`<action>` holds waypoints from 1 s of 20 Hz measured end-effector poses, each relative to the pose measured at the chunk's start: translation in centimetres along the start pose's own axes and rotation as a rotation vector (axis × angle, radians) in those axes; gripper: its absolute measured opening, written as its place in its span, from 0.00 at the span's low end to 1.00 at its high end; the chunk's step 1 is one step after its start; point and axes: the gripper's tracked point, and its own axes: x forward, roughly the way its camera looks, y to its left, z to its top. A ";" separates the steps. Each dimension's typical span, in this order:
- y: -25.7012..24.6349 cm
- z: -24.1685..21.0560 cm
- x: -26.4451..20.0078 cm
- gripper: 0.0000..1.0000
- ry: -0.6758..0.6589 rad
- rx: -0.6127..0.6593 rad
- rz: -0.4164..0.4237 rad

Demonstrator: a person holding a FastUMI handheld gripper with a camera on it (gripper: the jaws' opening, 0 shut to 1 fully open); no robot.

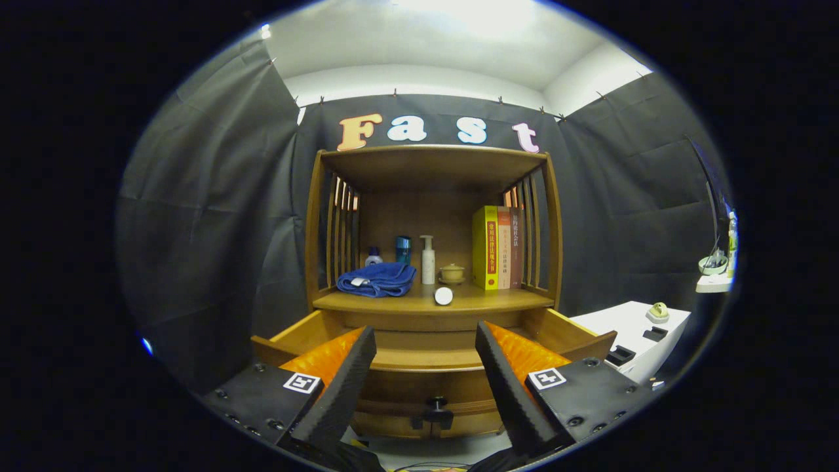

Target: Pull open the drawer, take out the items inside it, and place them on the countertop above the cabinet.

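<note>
my hand-held gripper (426,351) is spread wide with nothing between its fingers, facing the wooden cabinet (432,216). the drawer (419,357) is pulled out just beyond the fingertips, its dark knob (435,408) low between them; i cannot see inside it. on the countertop (485,300) sit a folded blue towel (376,278), a white pump bottle (427,259), a white round item (444,295) at the front edge, a small lidded pot (452,273) and upright books (497,247) whose spine lettering is too small to read.

My camera is riding low on me, looking forward along my jaws. It is facing the wooden cabinet (432,262) head-on from near, its pulled-out drawer (426,357) lying just ahead.
</note>
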 end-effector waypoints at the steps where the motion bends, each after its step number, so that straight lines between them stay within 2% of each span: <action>1: 0.2 -0.8 -0.2 1.00 0.008 -0.006 0.006; 12: -1.4 -7.8 0.5 1.00 0.096 -0.041 -0.047; 20: -1.6 -10.4 2.3 1.00 0.138 -0.049 -0.053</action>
